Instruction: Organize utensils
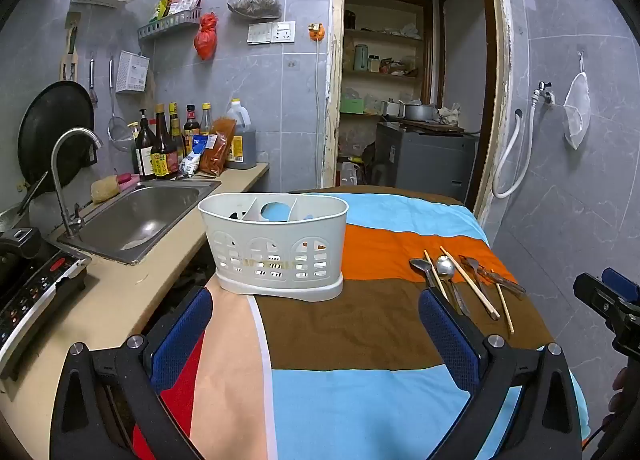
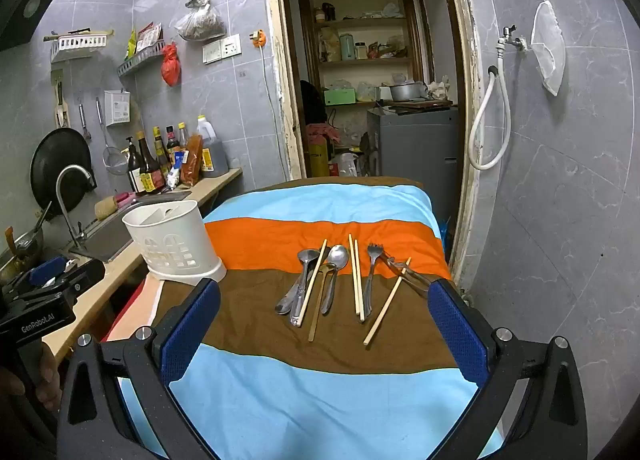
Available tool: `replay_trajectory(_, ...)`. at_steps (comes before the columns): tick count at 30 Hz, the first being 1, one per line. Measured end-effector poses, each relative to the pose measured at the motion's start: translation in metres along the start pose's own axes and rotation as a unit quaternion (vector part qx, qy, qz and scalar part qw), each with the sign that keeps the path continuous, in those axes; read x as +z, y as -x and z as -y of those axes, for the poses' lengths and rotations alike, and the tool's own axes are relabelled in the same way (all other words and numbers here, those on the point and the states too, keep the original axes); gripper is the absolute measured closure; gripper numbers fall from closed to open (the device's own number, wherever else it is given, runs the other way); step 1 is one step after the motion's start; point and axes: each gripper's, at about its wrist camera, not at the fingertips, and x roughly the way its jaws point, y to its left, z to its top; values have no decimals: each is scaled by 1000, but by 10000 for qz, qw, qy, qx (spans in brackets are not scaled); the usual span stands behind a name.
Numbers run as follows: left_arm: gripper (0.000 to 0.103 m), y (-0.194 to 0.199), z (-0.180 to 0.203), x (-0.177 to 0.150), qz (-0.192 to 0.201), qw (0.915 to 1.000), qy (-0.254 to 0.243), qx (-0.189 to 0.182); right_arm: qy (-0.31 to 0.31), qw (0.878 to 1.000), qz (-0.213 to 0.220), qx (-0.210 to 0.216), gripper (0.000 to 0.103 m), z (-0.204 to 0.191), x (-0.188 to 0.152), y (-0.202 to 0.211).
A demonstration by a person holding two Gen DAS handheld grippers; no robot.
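Note:
A white slotted utensil holder (image 1: 274,244) stands upright on the striped cloth, with dividers inside; in the right wrist view the holder (image 2: 174,244) is at the left. Spoons (image 2: 338,260), a fork (image 2: 374,254) and several wooden chopsticks (image 2: 356,280) lie side by side on the orange and brown stripes; in the left wrist view these utensils (image 1: 460,276) are at the right. My left gripper (image 1: 316,316) is open, hanging above the cloth just short of the holder. My right gripper (image 2: 324,312) is open, its blue pads either side of the utensil row, nothing between them touched.
A steel sink (image 1: 140,215) with a tap (image 1: 68,175), sauce bottles (image 1: 160,147) and an induction cooker (image 1: 36,284) line the counter on the left. The cloth-covered table (image 2: 320,400) ends at a doorway (image 2: 368,79); a tiled wall with a hose (image 2: 488,119) is to the right.

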Motion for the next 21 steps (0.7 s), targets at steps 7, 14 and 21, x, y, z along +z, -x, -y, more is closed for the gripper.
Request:
replay_trajectory(7, 0, 0, 0, 0, -11, 10000, 1, 2, 0, 10000, -3, -2, 1, 0, 0, 0)
replay_trajectory(14, 0, 0, 0, 0, -19, 10000, 4, 4, -2, 10000, -12, -2, 1, -1, 0, -1)
replay_trajectory(21, 0, 0, 0, 0, -22, 10000, 7, -5, -2, 10000, -17, -4, 1, -1, 0, -1)
